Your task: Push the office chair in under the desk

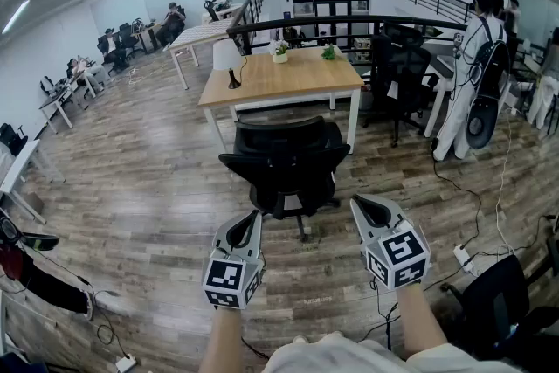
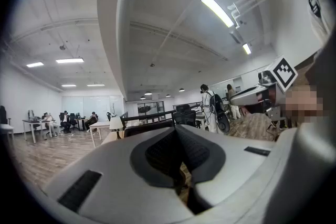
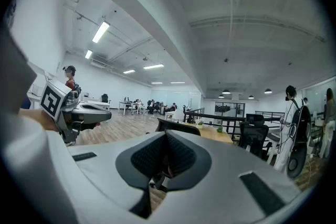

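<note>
Standing on the floor (image 1: 131,188), the chair (image 1: 284,162) is seen just in front of the desk (image 1: 262,83), not yet pushed under it. The left gripper (image 1: 254,217) and right gripper (image 1: 359,204) are held near the chair. Both sets of fingers are pressed together, and nothing is held.

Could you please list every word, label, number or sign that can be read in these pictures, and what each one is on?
None can be read.
Black-and-white square markers on the cubes of the grey left tool and right tool: patterns only, no letters.
Dark print on the person's white shirt, left gripper view: too blurred to read.
</note>
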`<action>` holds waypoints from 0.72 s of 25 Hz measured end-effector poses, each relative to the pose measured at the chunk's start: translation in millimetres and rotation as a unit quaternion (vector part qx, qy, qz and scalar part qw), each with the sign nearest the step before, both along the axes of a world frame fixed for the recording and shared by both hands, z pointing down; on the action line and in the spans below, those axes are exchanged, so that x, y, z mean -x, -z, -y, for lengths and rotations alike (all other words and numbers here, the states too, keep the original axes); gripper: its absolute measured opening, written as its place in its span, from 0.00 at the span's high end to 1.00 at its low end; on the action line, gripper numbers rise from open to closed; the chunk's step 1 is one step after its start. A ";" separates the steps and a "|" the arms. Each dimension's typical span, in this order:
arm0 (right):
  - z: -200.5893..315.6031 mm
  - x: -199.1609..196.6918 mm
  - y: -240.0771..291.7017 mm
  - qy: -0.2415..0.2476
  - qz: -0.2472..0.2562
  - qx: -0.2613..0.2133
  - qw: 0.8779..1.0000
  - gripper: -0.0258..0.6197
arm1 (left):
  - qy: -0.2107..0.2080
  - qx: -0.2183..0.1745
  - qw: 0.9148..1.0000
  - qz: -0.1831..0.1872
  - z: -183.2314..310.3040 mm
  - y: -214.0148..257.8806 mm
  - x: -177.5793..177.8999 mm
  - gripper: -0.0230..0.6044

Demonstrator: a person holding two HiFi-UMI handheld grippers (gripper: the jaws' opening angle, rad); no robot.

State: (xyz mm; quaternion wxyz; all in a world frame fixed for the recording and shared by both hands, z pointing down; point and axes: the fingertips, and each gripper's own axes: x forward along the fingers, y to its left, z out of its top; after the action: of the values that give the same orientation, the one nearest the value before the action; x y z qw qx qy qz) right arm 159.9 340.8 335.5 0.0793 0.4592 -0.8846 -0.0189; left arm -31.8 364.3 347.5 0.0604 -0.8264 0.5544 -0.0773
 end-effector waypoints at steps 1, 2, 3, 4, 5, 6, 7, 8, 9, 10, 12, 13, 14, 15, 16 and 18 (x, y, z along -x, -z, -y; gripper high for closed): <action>0.3 -0.2 -0.9 0.000 -0.002 0.000 1.000 0.94 | -0.001 -0.001 1.000 0.003 0.2 -0.4 -1.3 0.93; 0.7 -0.4 -1.8 0.000 -0.004 -0.001 1.000 0.94 | -0.001 -0.001 1.000 0.006 0.4 -0.9 -2.5 0.93; 1.4 -0.8 -2.6 -0.001 -0.006 -0.001 1.000 0.94 | -0.002 -0.001 1.000 0.008 0.8 -1.4 -3.5 0.93; 2.3 -1.6 -3.3 -0.003 -0.009 -0.002 1.000 0.94 | -0.001 -0.001 1.000 0.009 1.1 -2.2 -4.3 0.93; 3.1 -2.9 -4.0 -0.006 -0.010 -0.004 1.000 0.94 | -0.001 -0.001 1.000 0.010 1.3 -3.3 -5.2 0.93; 3.6 -4.5 -4.4 -0.009 -0.011 -0.008 1.000 0.94 | -0.001 -0.001 1.000 0.011 1.4 -4.7 -6.3 0.93; 3.7 -6.3 -4.5 -0.011 -0.010 -0.012 1.000 0.94 | 0.000 -0.001 1.000 0.011 1.2 -6.0 -7.7 0.93; 3.5 -8.2 -4.3 -0.011 -0.008 -0.017 1.000 0.93 | 0.001 0.000 1.000 0.011 0.9 -7.2 -9.3 0.93; 3.4 -9.9 -3.7 -0.009 -0.007 -0.021 1.000 0.93 | 0.002 0.000 1.000 0.011 0.6 -7.9 -10.9 0.93; 3.5 -11.5 -2.9 -0.007 -0.008 -0.026 1.000 0.93 | 0.004 0.001 1.000 0.011 0.7 -8.3 -12.5 0.93; 4.3 -14.4 -1.2 0.000 -0.010 -0.034 0.999 0.93 | 0.008 0.001 1.000 0.008 1.4 -7.5 -15.6 0.93; 4.7 -15.9 -0.3 0.004 -0.010 -0.034 0.999 0.93 | 0.010 0.000 1.000 0.006 1.5 -6.7 -17.3 0.93; 5.1 -17.3 0.3 0.009 -0.008 -0.033 0.999 0.93 | 0.013 -0.001 1.000 0.006 1.1 -6.0 -19.1 0.93; 5.6 -18.5 0.6 0.014 -0.006 -0.031 0.999 0.93 | 0.015 -0.002 1.000 0.006 0.5 -5.6 -20.5 0.93; 6.3 -19.5 0.4 0.020 -0.004 -0.029 0.999 0.93 | 0.019 -0.002 1.000 0.007 -0.1 -5.7 -21.5 0.93; 7.9 -21.6 -1.6 0.030 -0.003 -0.026 0.999 0.93 | 0.026 -0.002 1.000 0.010 -1.1 -7.0 -22.6 0.93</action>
State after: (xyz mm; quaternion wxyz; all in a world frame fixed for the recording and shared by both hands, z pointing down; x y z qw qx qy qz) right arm 181.4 332.9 337.1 0.0696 0.4342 -0.8970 -0.0455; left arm -9.2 365.4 354.5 0.0654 -0.8108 0.5753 -0.0857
